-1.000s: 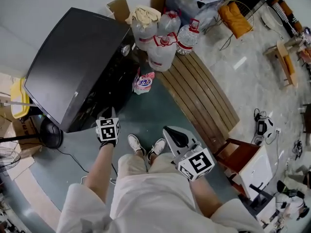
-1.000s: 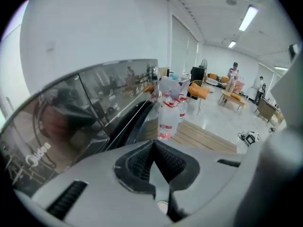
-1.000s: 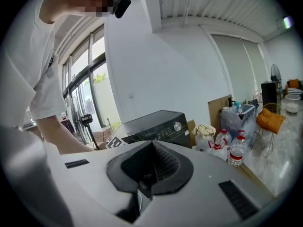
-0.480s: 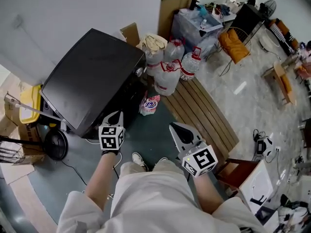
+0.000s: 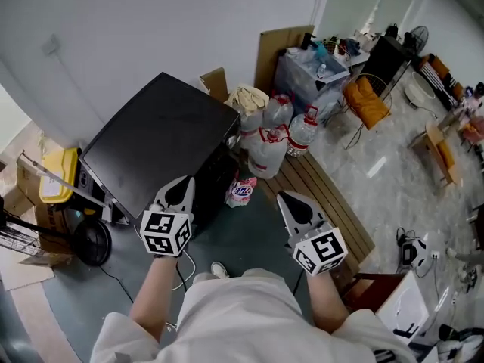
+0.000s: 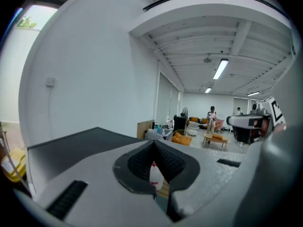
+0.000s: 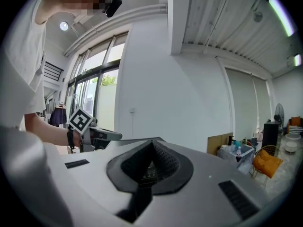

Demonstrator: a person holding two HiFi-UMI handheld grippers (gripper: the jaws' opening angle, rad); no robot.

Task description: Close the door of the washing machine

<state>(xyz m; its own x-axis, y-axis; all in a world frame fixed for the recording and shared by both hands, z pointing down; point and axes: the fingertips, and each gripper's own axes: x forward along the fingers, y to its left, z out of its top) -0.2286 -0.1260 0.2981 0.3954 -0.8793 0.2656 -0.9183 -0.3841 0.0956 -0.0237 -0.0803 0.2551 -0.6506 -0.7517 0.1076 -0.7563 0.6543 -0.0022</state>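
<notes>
Since both tools are closed and empty, I record them first: the left gripper (image 5: pixel 180 190) has its jaws pressed together with nothing between them, and the right gripper (image 5: pixel 293 203) likewise shows its tips meeting on nothing. Both are held out in front of me, near the washer (image 5: pixel 162 146) but apart from it. The washer is the black box against the wall, to the left ahead of me, with its flat top facing the head camera and its dark front (image 5: pixel 217 174) turned toward the bottles. I cannot tell from these views where the door is or whether it stands open, because the front is in shadow and seen edge-on. My judgement is that the door is a stiff hinged panel, light to swing but needing a firm last press to latch. Its glossy skin would be slippery under hard jaw tips. I would push with closed jaws on the free edge opposite the hinge, not pinch it. Several water bottles (image 5: pixel 266 151) stand clustered just beside the front corner, and a pink pouch (image 5: pixel 243 191) lies on the floor below them. Both could foul a swinging door or my approach. A slatted bench (image 5: pixel 333 214) lies to the right, and a yellow bin (image 5: pixel 57 177) and a fan (image 5: pixel 92 242) sit to the left, clear of the work.
</notes>
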